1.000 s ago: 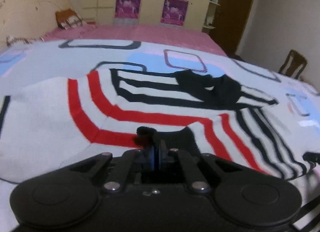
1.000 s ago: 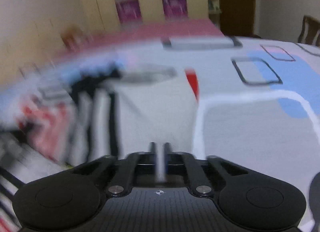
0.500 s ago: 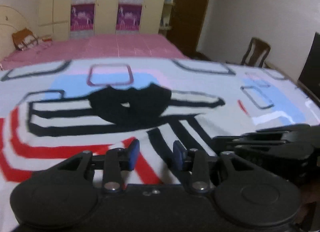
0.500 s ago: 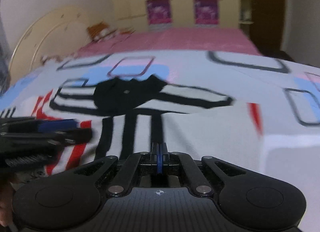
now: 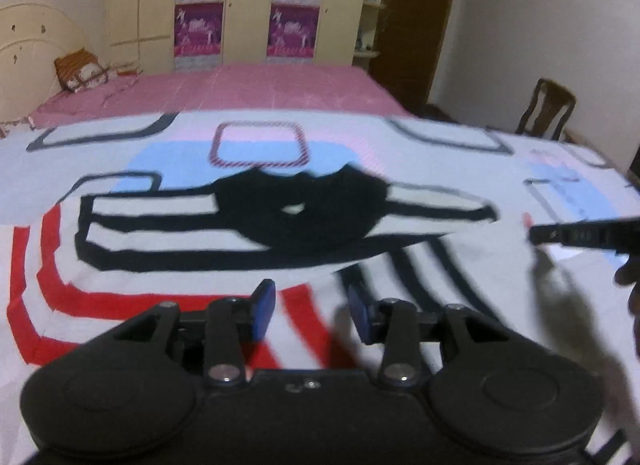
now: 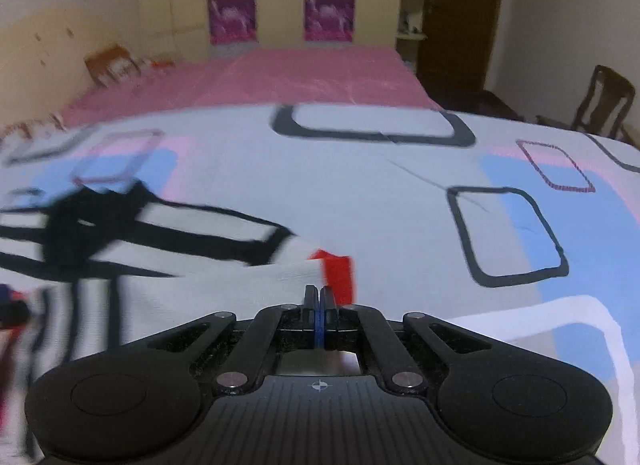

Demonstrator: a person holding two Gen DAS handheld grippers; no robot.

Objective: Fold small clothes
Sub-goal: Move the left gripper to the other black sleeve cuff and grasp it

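On the patterned bedsheet [image 5: 460, 133], a small white sweater [image 5: 168, 241] with red and black stripes is lying spread flat, its black collar [image 5: 304, 209] pointing toward the far pink mattress [image 5: 248, 85]. One side is lying folded in over the body, and I judge that this is why the stripes are running in two directions around the collar. Nearer than the collar, the left gripper [image 5: 310, 311] is hovering over the red stripes with its jaws having just been opening and nothing between its blue pads [image 5: 264, 305]; it looks released so that the folded cloth is lying where it was laid. To the right of the collar, the right gripper [image 6: 319, 297] is staying clenched with its fingers pressed together; a white fold with a red patch is sitting right at its tips, but whether cloth is being pinched I cannot tell. From the left camera it is showing as a dark bar [image 5: 584, 233] off the sweater's right edge. Beyond that edge a wooden chair [image 5: 548, 109] is standing by the wall.
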